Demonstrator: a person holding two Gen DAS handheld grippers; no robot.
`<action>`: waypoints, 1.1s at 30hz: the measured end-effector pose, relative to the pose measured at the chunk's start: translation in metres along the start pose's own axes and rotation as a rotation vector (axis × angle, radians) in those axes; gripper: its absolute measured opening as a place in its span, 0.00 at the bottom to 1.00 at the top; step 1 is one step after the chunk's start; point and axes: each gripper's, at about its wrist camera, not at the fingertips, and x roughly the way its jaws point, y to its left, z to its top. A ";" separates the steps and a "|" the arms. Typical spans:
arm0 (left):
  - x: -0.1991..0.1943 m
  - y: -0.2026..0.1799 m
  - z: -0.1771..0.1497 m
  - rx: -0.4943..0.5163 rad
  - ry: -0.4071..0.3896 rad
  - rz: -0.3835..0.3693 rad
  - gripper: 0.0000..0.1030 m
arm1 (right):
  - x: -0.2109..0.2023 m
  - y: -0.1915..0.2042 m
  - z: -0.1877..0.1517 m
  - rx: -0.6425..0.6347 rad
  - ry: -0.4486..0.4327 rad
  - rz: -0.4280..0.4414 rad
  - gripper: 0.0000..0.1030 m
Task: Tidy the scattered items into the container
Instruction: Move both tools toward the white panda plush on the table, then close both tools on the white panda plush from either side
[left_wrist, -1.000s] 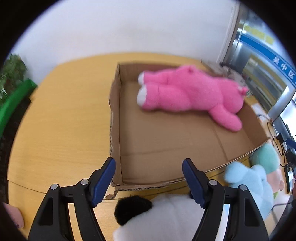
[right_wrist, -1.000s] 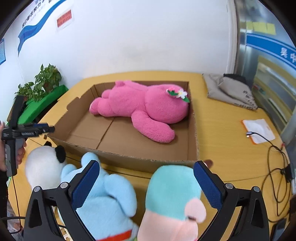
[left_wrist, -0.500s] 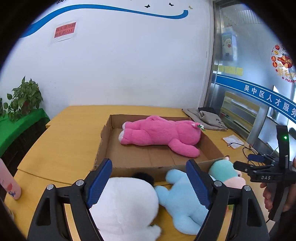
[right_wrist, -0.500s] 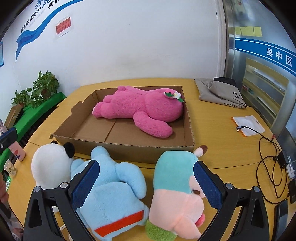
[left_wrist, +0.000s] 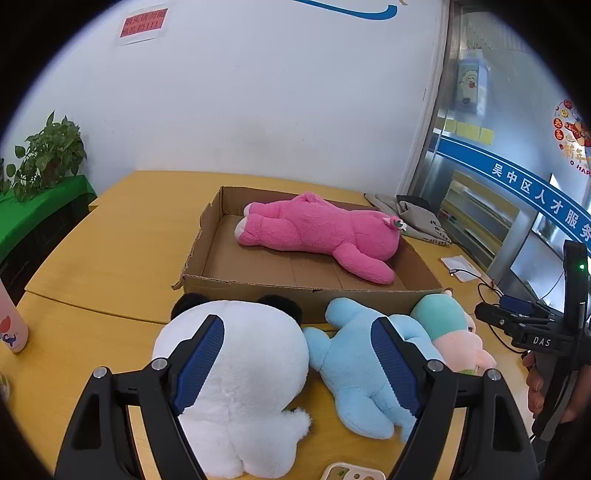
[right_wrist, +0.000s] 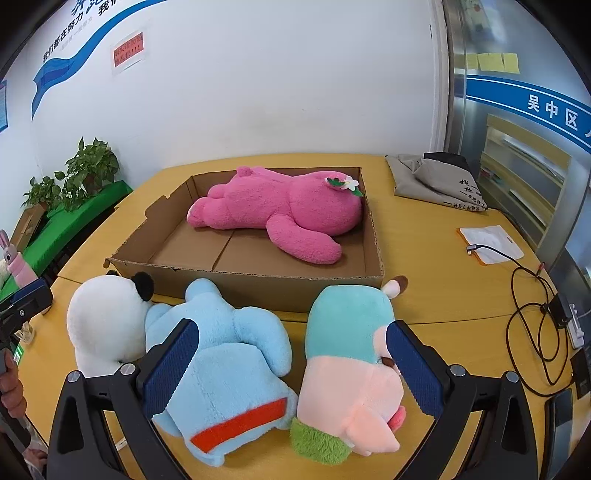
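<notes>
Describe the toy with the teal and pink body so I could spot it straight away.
Find the cardboard box on the yellow table. Three plush toys lie outside its near wall; take the teal and pink toy at the right end. Only it has a green tuft.

A pink plush (right_wrist: 280, 212) lies in the cardboard box (right_wrist: 236, 284); panda (right_wrist: 105, 325), blue (right_wrist: 225, 350) and teal-pink (right_wrist: 347, 354) plushes lie outside.

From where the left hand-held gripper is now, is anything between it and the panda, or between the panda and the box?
Nothing visible blocks the left hand-held gripper: its open fingers hang right over the panda. Toward the box, only the near cardboard wall stands in the way; the pink bear fills the far side.
</notes>
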 end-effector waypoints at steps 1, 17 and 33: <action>0.000 -0.001 -0.001 0.008 0.002 -0.001 0.79 | 0.000 0.000 0.000 0.000 -0.001 0.000 1.00; -0.015 0.009 -0.003 0.011 -0.029 0.011 0.79 | -0.004 0.026 -0.009 -0.059 -0.016 0.055 1.00; 0.001 0.067 -0.006 -0.060 0.047 0.000 0.79 | 0.038 0.159 -0.061 -0.111 0.200 0.706 1.00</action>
